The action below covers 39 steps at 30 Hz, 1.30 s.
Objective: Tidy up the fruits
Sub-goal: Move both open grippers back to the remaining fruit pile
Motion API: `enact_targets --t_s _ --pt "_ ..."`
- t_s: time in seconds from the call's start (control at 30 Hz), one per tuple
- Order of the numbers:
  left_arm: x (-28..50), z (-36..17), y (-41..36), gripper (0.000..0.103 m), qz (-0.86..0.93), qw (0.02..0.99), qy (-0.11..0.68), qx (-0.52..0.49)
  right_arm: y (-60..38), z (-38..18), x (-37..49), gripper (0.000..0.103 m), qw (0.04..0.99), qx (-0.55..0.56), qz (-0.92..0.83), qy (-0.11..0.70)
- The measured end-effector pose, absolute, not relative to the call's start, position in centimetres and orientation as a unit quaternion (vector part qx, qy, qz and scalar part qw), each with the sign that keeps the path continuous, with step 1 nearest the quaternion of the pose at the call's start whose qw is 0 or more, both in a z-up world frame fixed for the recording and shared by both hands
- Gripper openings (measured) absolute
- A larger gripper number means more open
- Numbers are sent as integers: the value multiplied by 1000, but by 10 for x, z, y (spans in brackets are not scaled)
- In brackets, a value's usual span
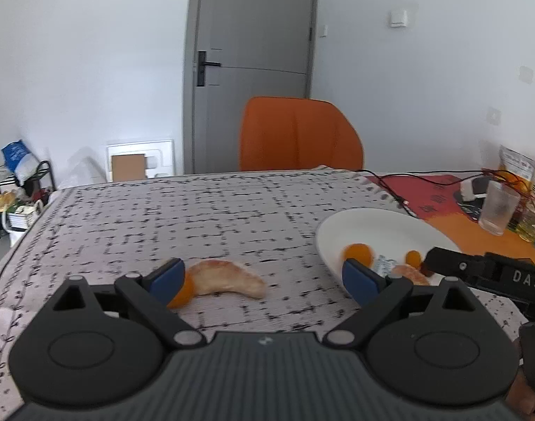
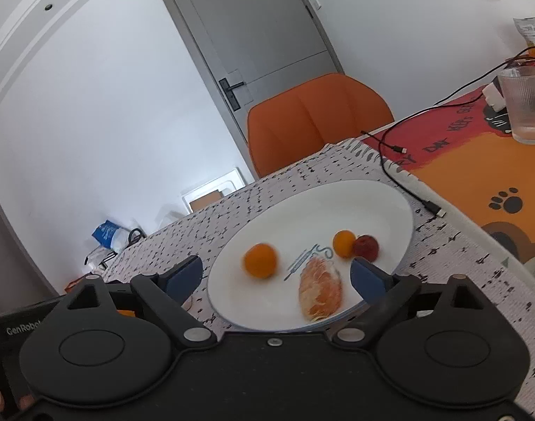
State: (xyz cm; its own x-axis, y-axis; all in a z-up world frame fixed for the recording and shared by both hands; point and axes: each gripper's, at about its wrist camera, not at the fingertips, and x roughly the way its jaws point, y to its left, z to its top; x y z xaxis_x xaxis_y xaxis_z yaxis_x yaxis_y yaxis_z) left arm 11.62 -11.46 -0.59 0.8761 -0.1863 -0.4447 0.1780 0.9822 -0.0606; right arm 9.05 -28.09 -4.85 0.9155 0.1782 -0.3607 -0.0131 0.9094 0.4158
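- Landmark: round white ceramic plate (image 2: 383,203) with a thin blue line motif at its centre, resting on a white tablecloth with a black dashed pattern (image 1: 197,210).
- Plate contents, 4 fruit items: 1 small round orange fruit (image 2: 260,260) left of the motif; 1 peeled orange citrus piece with white pith (image 2: 320,288) at the near rim; 1 smaller round orange fruit (image 2: 344,244) right of the motif; 1 small dark red round fruit (image 2: 366,247) touching that smaller orange fruit on its right.
- Off the plate, to its left on the cloth: 1 pale curved peeled citrus segment (image 1: 229,278), with 1 small orange fruit piece (image 1: 182,293) touching its left end.
- Left gripper (image 1: 264,279), black with blue pads: jaws spread wide, nothing gripped; the curved segment lies on the cloth between them, the left pad just beside the orange piece.
- Right gripper (image 2: 277,277), same make: jaws spread wide, holding nothing; they straddle the near part of the plate, the peeled piece lying between them untouched.
- Right of the plate: orange and red mat with paw prints (image 2: 478,161), carrying 1 ribbed clear glass tumbler (image 2: 525,105); 1 black cable (image 2: 400,175) runs past the plate's far right edge.
- Beyond the plate: orange padded chair (image 2: 316,119), grey door (image 1: 253,35).
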Motion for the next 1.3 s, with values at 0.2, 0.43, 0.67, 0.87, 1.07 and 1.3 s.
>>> enact_targets --t_s 0.2,0.43,0.67,0.87,1.07,1.3 --pt "109 -7 -90 96 -70 971 230 -18 -264 -46 91 103 958 195 63 200" --pt "102 -10 -68 96 -58 971 232 -27 -242 -43 93 103 960 175 80 202" --pt "100 -16 -50 96 -47 969 240 -40 -223 -43 96 103 959 161 102 208" --pt "99 -23 -38 95 -37 968 245 -45 -212 -45 99 103 958 153 111 216" --pt "100 -29 -24 91 -24 967 245 -61 -201 -43 101 103 955 148 134 221" --pt "106 -39 -15 70 -27 962 262 -75 -185 -44 106 103 952 136 154 228"
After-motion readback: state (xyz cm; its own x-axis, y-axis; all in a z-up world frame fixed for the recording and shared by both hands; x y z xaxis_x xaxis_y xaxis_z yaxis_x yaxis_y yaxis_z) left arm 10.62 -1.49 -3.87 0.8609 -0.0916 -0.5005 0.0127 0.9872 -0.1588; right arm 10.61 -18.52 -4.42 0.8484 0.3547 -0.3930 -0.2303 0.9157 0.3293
